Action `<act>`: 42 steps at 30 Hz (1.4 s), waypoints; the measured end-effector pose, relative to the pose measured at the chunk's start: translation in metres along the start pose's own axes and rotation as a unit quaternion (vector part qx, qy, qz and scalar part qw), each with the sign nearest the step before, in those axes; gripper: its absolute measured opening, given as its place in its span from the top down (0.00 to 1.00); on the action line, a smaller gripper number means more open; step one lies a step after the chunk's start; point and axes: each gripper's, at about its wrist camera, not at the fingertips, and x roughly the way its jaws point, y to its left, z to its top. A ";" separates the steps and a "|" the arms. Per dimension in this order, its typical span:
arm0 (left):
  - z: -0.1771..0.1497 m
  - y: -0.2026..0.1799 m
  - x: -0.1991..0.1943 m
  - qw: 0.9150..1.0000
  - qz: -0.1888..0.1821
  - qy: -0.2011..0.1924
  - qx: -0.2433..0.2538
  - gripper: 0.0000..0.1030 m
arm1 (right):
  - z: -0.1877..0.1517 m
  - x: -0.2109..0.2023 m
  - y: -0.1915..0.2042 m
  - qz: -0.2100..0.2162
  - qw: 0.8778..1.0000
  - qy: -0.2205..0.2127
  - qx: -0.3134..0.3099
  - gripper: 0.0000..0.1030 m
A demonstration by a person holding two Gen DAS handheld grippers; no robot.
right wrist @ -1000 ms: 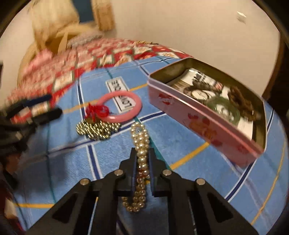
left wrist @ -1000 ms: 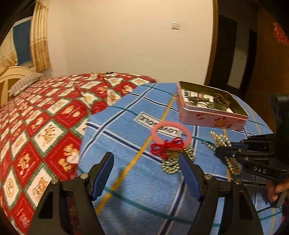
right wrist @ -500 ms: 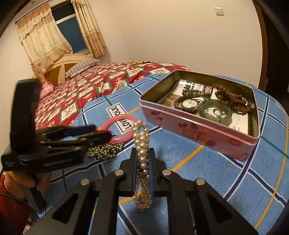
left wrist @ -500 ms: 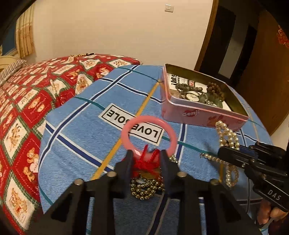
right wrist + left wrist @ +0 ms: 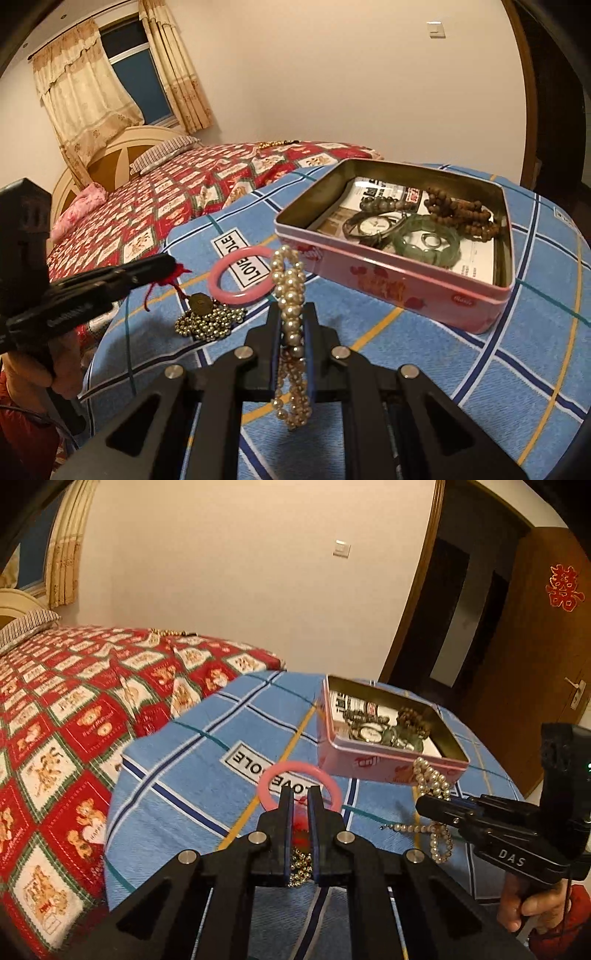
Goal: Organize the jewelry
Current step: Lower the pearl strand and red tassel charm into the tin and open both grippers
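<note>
A pink tin box [image 5: 413, 291] [image 5: 376, 764] stands open on the blue checked cloth, with a watch [image 5: 375, 224], a green bangle [image 5: 424, 242] and brown beads [image 5: 461, 212] inside. My right gripper [image 5: 293, 314] is shut on a pearl necklace [image 5: 290, 284] [image 5: 432, 779], held up just in front of the tin. My left gripper [image 5: 300, 797] [image 5: 168, 264] is shut on the red cord [image 5: 166, 282] of a gold bead chain [image 5: 208, 321] with a medallion. A pink bangle [image 5: 240, 277] [image 5: 299, 771] lies on the cloth beside it.
The round table's blue cloth [image 5: 192, 775] ends close to a bed with a red patterned quilt [image 5: 66, 716] on the left. A dark wooden door [image 5: 535, 657] is at the right. A white label reading LOVE SOLE [image 5: 242, 258] is on the cloth.
My left gripper closed on the red cord and lifted it, so the chain hangs down to the cloth. My right gripper raised the pearls higher, nearer the tin.
</note>
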 end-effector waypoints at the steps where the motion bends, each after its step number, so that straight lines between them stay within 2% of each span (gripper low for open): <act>1: 0.002 0.000 -0.004 1.000 -0.004 -0.006 -0.003 0.94 | 0.000 -0.001 0.001 -0.001 1.000 -0.002 0.000 0.87; 7: 0.009 -0.004 -0.015 1.000 -0.010 -0.028 0.004 0.94 | 0.001 -0.009 -0.001 -0.002 1.000 -0.020 0.006 0.87; 9: 0.009 -0.006 -0.012 1.000 -0.003 -0.016 0.018 0.94 | 0.002 -0.010 -0.002 -0.002 1.000 -0.024 0.009 0.87; 12: 0.001 -0.003 0.010 0.999 0.004 0.043 0.024 0.91 | 0.002 -0.010 -0.003 -0.004 1.000 -0.025 0.011 0.87; 13: -0.003 -0.001 0.017 0.998 0.012 0.061 0.020 0.77 | 0.002 -0.011 -0.002 -0.004 1.000 -0.025 0.010 0.87; 14: -0.006 -0.001 0.023 0.997 0.019 0.072 0.018 0.55 | 0.002 -0.011 -0.001 -0.005 1.000 -0.025 0.009 0.87; 15: -0.009 -0.001 0.028 0.996 0.029 0.080 0.016 0.48 | 0.002 -0.011 -0.001 -0.005 1.000 -0.026 0.008 0.87; 16: -0.011 -0.001 0.032 0.995 0.042 0.083 0.017 0.43 | 0.003 -0.011 -0.001 -0.005 1.000 -0.026 0.007 0.87; 17: -0.013 -0.001 0.037 0.994 0.057 0.090 0.019 0.43 | 0.003 -0.011 -0.001 -0.005 1.000 -0.025 0.006 0.87; 21: -0.014 -0.001 0.045 0.992 0.073 0.104 0.013 0.43 | 0.003 -0.010 -0.001 -0.004 1.000 -0.025 0.007 0.87; 22: -0.014 0.001 0.047 0.991 0.076 0.107 0.010 0.44 | 0.002 -0.010 -0.001 -0.004 1.000 -0.025 0.008 0.87; 24: -0.015 0.007 0.051 0.991 0.066 0.118 -0.007 0.66 | 0.002 -0.011 -0.001 -0.004 1.000 -0.026 0.010 0.87; 25: -0.014 0.009 0.052 0.991 0.061 0.122 -0.016 0.83 | 0.002 -0.011 -0.001 -0.004 1.000 -0.027 0.010 0.87; 28: -0.015 0.020 0.051 0.991 0.041 0.122 -0.047 0.95 | 0.002 -0.012 -0.001 -0.006 1.000 -0.028 0.011 0.87; 31: -0.014 0.019 0.044 0.992 0.035 0.106 -0.055 0.98 | 0.002 -0.014 -0.003 -0.008 0.999 -0.031 0.015 0.87; 35: -0.008 0.012 0.021 0.998 0.007 0.045 -0.050 0.98 | 0.003 -0.019 -0.007 -0.006 0.999 -0.042 0.024 0.87; 42: 0.005 -0.003 -0.009 0.998 -0.040 -0.029 -0.031 0.98 | 0.005 -0.024 -0.010 -0.006 0.998 -0.057 0.033 0.87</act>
